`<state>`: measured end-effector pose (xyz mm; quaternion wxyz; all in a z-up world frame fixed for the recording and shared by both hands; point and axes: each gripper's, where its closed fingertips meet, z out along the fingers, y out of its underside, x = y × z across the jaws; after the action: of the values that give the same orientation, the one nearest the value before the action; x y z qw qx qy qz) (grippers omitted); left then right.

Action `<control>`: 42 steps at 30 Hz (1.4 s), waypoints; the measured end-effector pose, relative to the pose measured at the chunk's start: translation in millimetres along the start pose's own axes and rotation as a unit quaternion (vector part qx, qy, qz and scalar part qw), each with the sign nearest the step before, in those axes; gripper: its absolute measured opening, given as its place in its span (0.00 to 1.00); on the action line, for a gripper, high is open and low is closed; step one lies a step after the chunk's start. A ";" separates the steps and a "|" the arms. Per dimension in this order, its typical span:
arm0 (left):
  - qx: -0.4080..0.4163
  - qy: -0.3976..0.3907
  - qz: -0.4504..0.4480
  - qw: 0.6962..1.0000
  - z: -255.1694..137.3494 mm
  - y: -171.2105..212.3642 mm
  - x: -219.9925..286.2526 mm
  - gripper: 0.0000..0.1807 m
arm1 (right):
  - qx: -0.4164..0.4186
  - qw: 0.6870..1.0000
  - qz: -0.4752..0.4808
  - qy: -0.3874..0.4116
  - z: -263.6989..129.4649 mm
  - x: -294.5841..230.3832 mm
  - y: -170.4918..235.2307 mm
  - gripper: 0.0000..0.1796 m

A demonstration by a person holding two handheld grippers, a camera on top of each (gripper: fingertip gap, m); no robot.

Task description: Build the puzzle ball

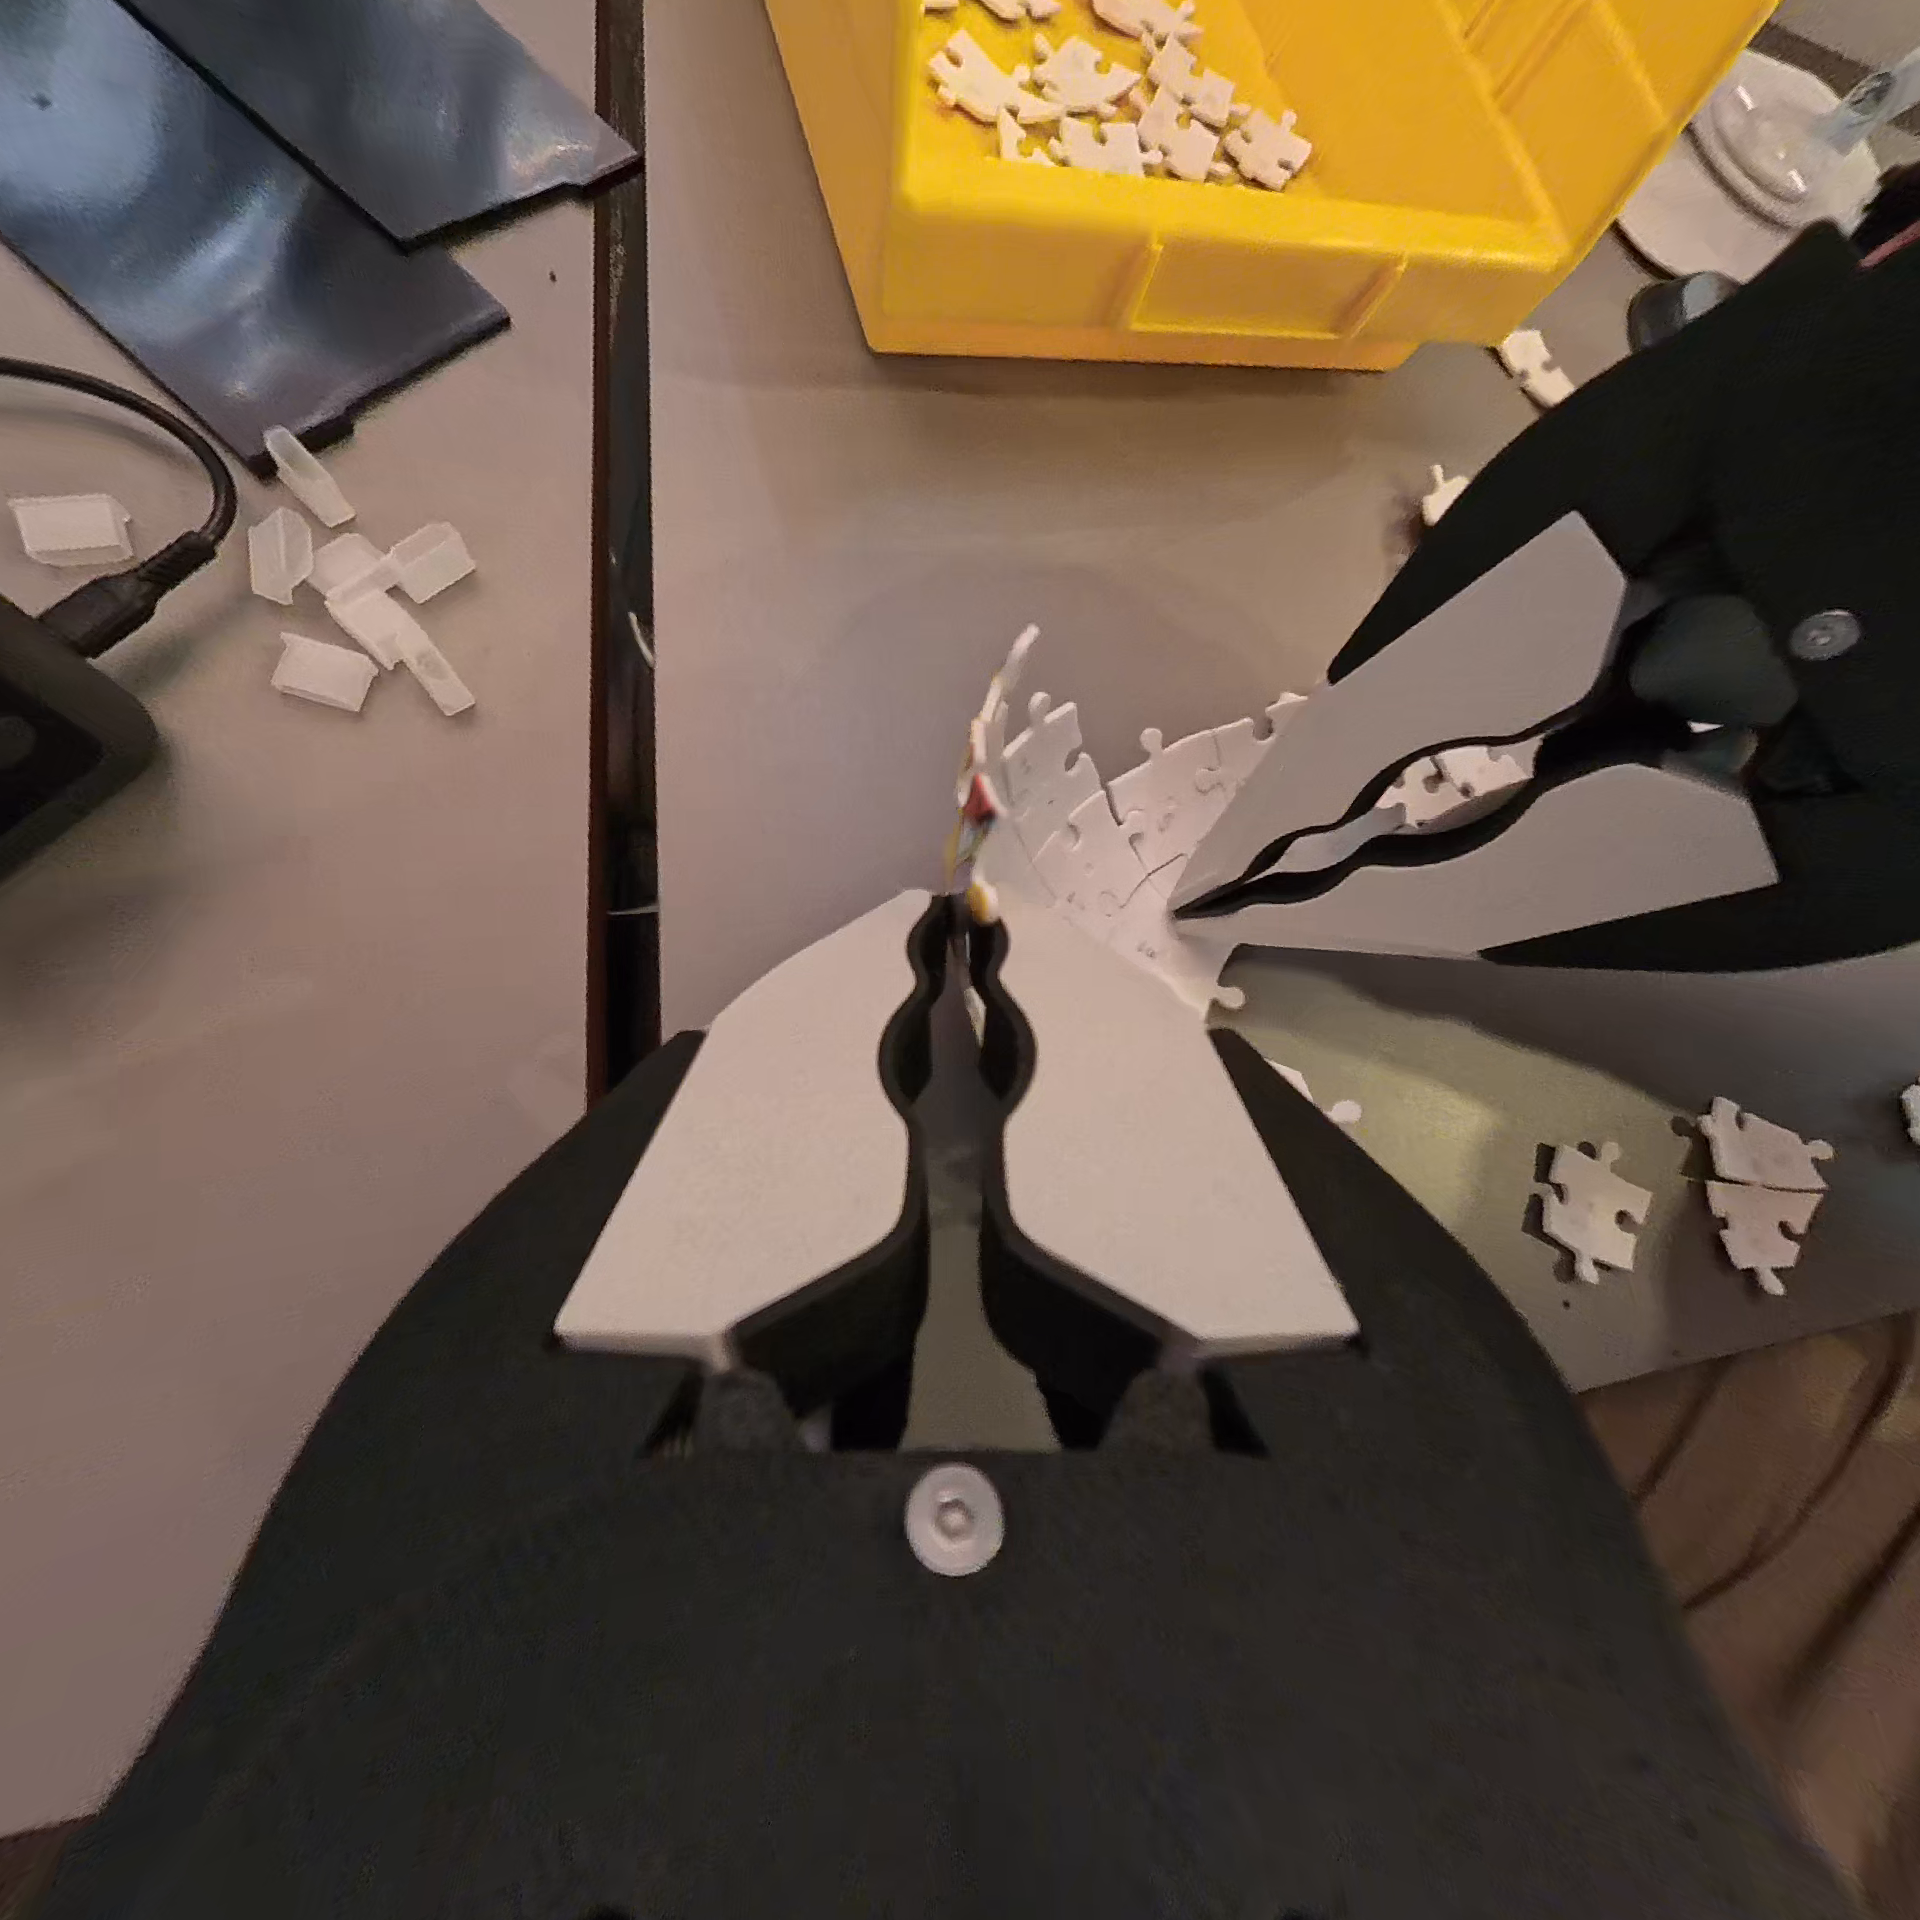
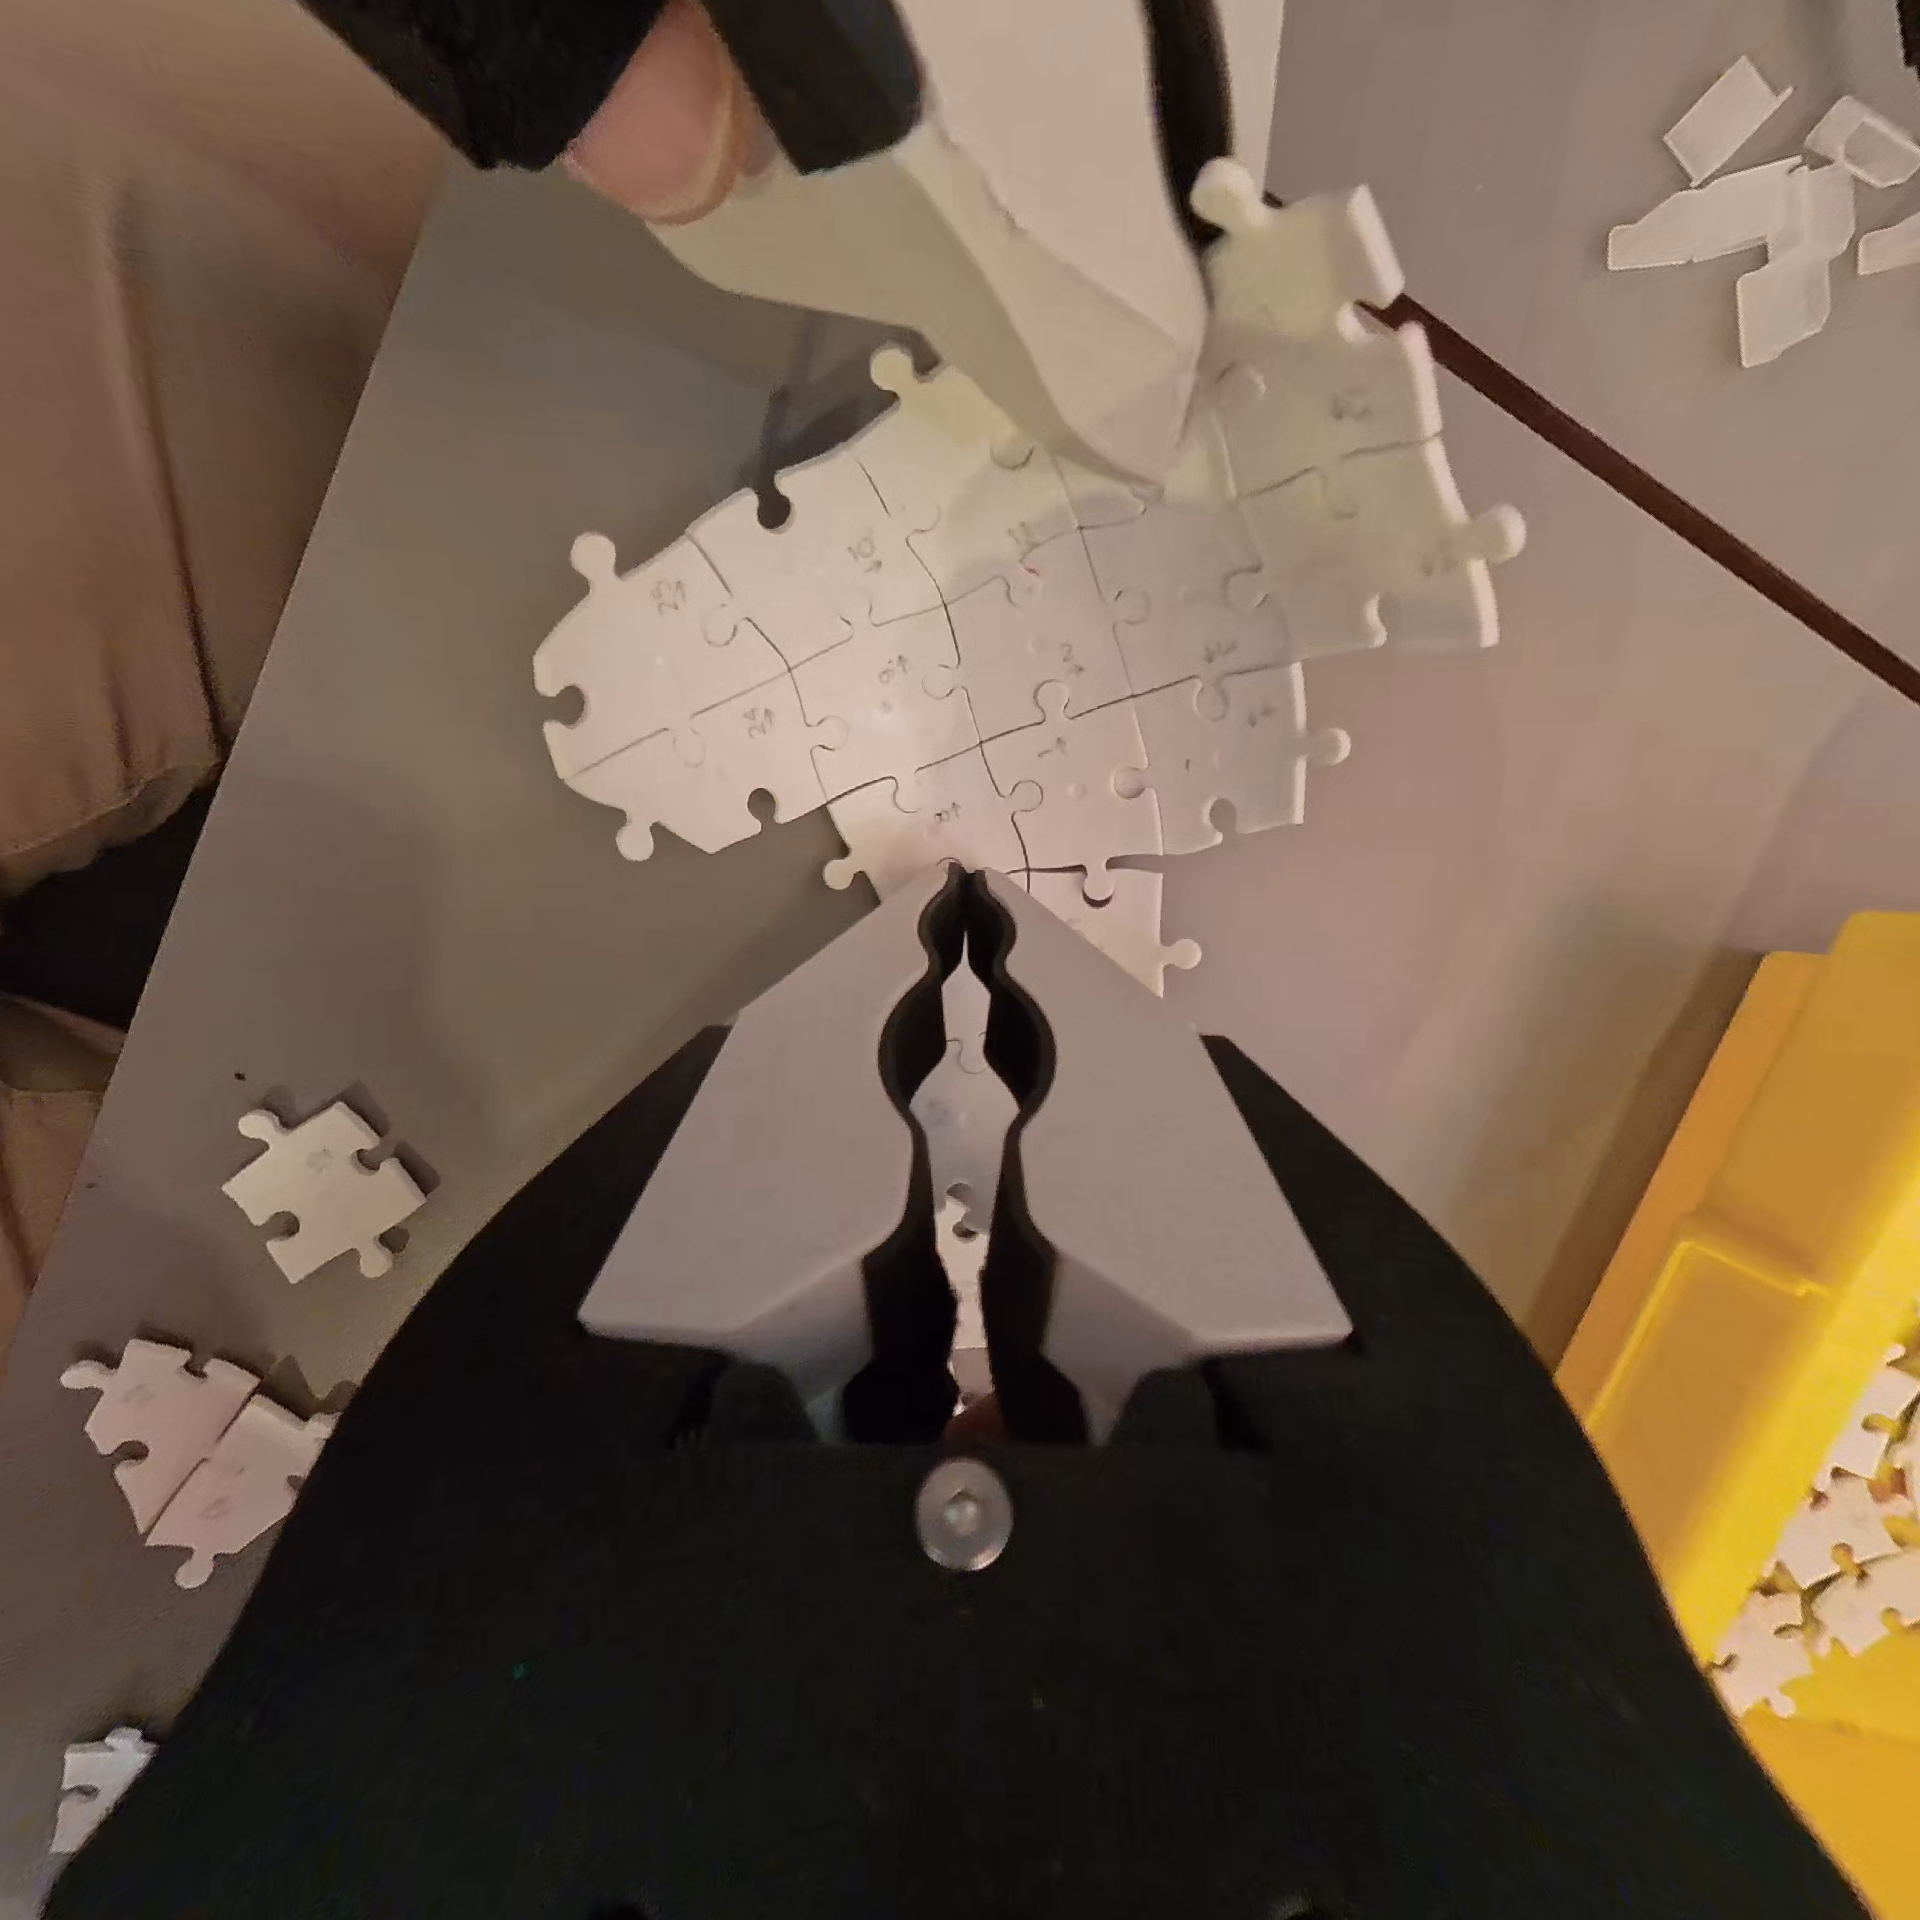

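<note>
Left gripper (image 1: 961, 920) first: jaws clenched on the edge of the puzzle sheet (image 2: 997, 665), a curved patch of joined white pieces seen almost edge-on from the left wrist camera, a sliver of colour showing on its far face. Right gripper (image 2: 964, 883): jaws pinched tight on the sheet's opposite edge, tips meeting right on a lower piece. So the sheet hangs between the two grippers, lifted off the grey tabletop (image 1: 831, 540), white back side turned toward the right wrist camera, with small marks on each piece. At the top of that view, a person's thumb (image 2: 665, 156) in a black fingerless glove grips the left tool.

Further out: loose white pieces (image 2: 322, 1179) lie on the tabletop near its edge, below the sheet, one alone and two joined just beside it. A yellow bin (image 1: 1143, 260) sits beyond the grippers, holding a heap of more white pieces. Off to the left, past a dark seam in the tabletop, there is a scatter of small clear plastic bits (image 1: 353, 592), a black cable (image 1: 156, 561) and dark blue flat bags (image 1: 239, 229).
</note>
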<state>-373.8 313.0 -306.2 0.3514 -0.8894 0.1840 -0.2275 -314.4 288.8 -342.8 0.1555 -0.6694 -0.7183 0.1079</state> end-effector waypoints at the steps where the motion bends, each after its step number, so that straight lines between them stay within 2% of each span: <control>1: 0.001 0.006 -0.005 1.000 0.1 1.1 1.9 0.04 | 0.002 1.000 0.002 0.000 0.0 -0.1 -0.2 0.00; 6: 0.021 0.035 -0.066 0.997 -8.2 6.9 6.8 0.13 | 0.012 1.000 0.006 0.006 0.0 -0.2 -0.4 0.00; 11: -0.014 0.069 -0.100 0.992 1.5 28.3 20.3 0.16 | 0.026 1.000 0.016 0.003 0.0 -0.2 -0.9 0.00; 20: -0.048 0.050 -0.123 0.990 11.7 36.0 19.7 0.04 | 0.047 0.998 0.044 0.008 0.3 -2.9 -4.1 0.00; 31: -0.043 0.049 -0.118 0.991 12.3 36.9 19.7 0.04 | 0.082 0.996 0.036 0.011 -2.6 -5.9 -15.7 0.00; 42: -0.050 0.045 -0.110 0.992 13.6 35.8 19.1 0.04 | 0.046 0.999 0.002 0.005 4.5 -7.6 -15.9 0.00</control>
<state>-356.6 286.5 -335.2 0.2709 -0.9093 0.1121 -0.2954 -330.4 280.2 -341.8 0.1896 -0.6638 -0.7103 0.1379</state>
